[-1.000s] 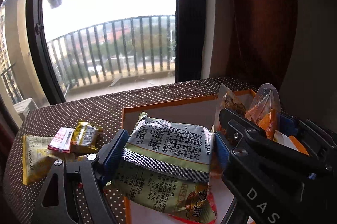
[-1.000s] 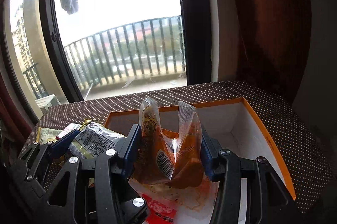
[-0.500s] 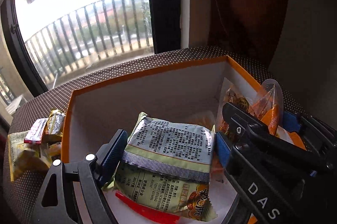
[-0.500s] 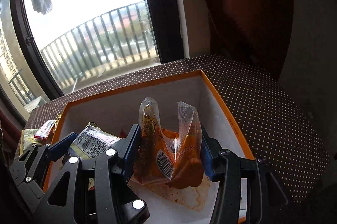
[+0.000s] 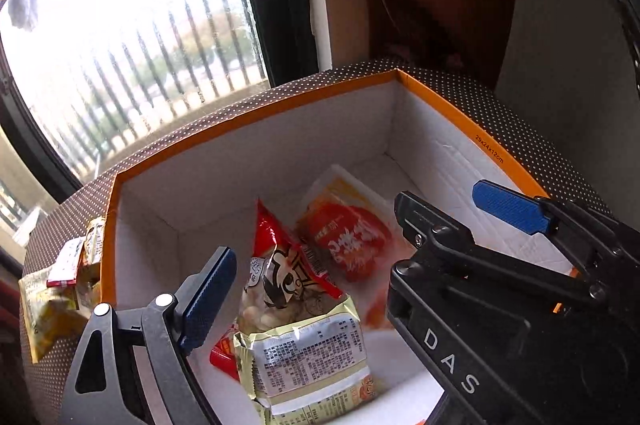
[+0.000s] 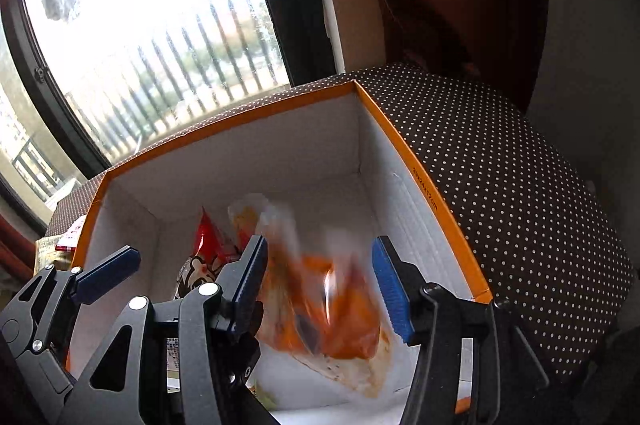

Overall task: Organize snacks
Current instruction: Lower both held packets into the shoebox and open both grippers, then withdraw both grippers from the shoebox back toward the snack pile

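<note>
1. Over the box (image 5: 448,105): both claws opening, left gripper (image 5: 320,265) clear of yellow packet (image 5: 304,353); right gripper (image 6: 320,289) letting orange pouch (image 6: 336,321) drop.
2. Left to sort: small packets (image 5: 60,289) outside, beside box.

several snack packets (image 5: 304,305) lie in the box (image 5: 280,113) on the table (image 6: 520,165); more packets (image 5: 60,285) sit outside its left wall.

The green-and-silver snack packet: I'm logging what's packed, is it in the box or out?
In: the packet lies on the box floor, clear of the left gripper's opening jaws.
</note>
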Demonstrator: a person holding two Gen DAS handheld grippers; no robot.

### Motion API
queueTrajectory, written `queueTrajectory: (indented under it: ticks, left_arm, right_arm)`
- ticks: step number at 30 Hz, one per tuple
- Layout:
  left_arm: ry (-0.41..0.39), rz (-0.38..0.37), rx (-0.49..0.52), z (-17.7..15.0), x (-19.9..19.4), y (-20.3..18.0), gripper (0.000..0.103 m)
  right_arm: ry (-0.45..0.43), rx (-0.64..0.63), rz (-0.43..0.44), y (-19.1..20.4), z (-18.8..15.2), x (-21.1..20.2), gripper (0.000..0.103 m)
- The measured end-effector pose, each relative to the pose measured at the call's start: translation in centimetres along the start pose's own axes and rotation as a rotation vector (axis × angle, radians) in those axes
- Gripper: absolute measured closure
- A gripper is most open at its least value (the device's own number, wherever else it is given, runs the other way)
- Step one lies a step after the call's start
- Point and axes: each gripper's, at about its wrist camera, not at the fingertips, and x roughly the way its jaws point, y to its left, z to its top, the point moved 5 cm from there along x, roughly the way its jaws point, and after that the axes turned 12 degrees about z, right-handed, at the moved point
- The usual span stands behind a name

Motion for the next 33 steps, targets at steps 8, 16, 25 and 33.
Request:
queueTrajectory:
  ticks: [8, 16, 25, 33]
  left_arm:
    - [-0.021, 0.033, -0.045, -0.3, -1.1, 1.2, 0.013]
    - [-0.067, 0.047, -0.121, -1.4, -2.7, 4.2, 0.013]
    - [-0.078, 0.064, -0.189, -3.9, -3.9, 7.6, 0.013]
    - [-0.177, 0.082, -0.209, -6.7, -6.5, 11.6, 0.013]
  right_arm:
    - [-0.033, -0.042, -0.025, 1.2, 0.1, -0.9, 0.015]
    - [-0.063, -0.113, -0.012, 4.0, 0.0, -1.6, 0.013]
    - [-0.051, -0.173, -0.014, 8.0, -1.5, -2.5, 0.013]
    - [-0.134, -0.167, -0.014, 12.2, -3.6, -3.9, 0.005]
